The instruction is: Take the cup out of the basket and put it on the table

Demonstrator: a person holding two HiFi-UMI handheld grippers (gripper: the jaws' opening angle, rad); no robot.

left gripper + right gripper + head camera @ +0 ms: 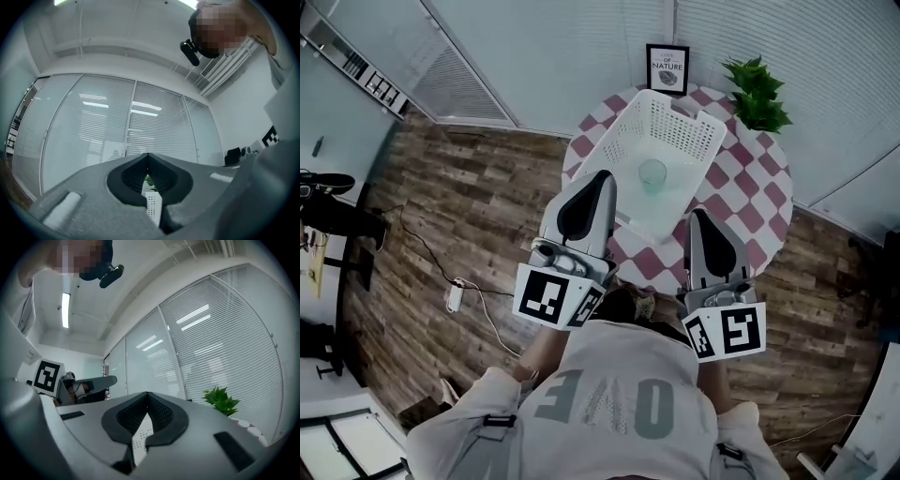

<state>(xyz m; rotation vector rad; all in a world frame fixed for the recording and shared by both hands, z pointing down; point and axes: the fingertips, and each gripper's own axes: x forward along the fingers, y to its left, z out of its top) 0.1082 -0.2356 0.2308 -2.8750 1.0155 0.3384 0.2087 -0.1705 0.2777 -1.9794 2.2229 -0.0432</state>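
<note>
- Left claw [598,180] and right claw [703,220]: both jaws pressed together with nothing between them, held near the person's chest, apparently poised before reaching.
- The clear cup [652,174] stands inside the white basket [609,141] on the checked table [761,192].

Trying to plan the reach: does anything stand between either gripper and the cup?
Only the basket itself: the cup stands inside it, behind its near wall as seen from the left gripper and right gripper. The top is open, so nothing visible blocks a reach from above. Both jaws are shut.
</note>
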